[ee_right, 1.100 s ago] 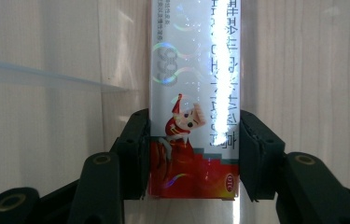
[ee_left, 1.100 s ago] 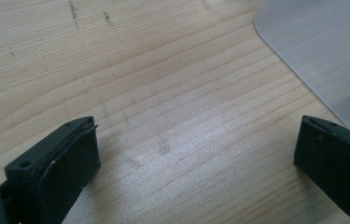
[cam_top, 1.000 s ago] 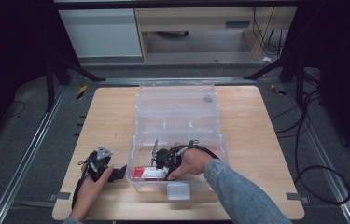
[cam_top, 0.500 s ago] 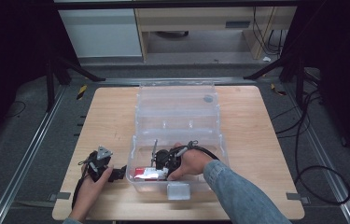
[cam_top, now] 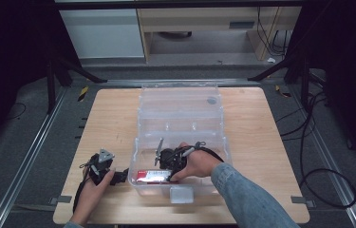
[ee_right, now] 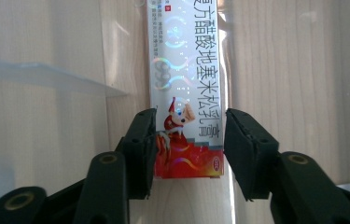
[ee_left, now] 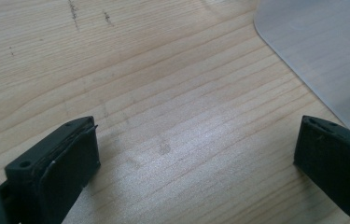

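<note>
A long red and silver carton (ee_right: 184, 70) with printed characters lies flat on the floor of a clear plastic bin (cam_top: 180, 118), in its near left part (cam_top: 149, 176). My right gripper (ee_right: 189, 154) reaches into the bin from the right and straddles the carton's red end. Its jaws have just been closing. The left pad meets the carton's side, and a thin gap shows at the right pad. In the high view the right gripper (cam_top: 162, 167) is under the person's hand. My left gripper (ee_left: 196, 158) is open and empty over bare wood, just left of the bin (cam_top: 120, 176).
The bin's open lid (cam_top: 179, 102) lies back toward the far side of the wooden table (cam_top: 109, 118). A bin corner (ee_left: 322, 51) sits close to the left gripper's right jaw. A thin clear divider (ee_right: 46, 77) stands left of the carton. Cables (cam_top: 323, 142) trail on the floor at right.
</note>
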`<action>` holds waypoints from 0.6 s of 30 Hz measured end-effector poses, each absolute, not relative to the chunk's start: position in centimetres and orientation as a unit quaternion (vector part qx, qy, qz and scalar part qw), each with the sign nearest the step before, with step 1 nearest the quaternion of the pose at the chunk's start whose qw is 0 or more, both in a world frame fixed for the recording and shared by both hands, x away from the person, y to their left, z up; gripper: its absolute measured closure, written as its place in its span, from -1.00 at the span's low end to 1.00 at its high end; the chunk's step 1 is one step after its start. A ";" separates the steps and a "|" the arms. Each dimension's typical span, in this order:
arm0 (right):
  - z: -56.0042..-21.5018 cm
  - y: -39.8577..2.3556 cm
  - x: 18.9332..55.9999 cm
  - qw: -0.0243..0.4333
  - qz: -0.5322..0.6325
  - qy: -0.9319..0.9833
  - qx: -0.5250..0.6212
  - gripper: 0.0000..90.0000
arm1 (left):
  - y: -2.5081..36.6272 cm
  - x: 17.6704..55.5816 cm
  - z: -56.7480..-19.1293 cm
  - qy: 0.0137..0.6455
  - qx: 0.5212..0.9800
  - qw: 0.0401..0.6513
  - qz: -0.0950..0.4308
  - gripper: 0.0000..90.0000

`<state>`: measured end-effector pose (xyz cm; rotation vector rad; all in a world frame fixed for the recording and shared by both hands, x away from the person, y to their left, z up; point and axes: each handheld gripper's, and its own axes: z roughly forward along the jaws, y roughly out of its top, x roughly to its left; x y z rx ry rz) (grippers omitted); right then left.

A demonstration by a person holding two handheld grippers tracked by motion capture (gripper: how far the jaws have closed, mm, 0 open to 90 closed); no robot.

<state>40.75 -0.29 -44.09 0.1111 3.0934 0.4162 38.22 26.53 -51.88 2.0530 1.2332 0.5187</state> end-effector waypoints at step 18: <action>-41.8 -1.2 40.6 0.013 0.130 0.991 0.028 0.71 | 26.5 38.2 -51.9 0.473 0.789 0.338 0.199 -1.00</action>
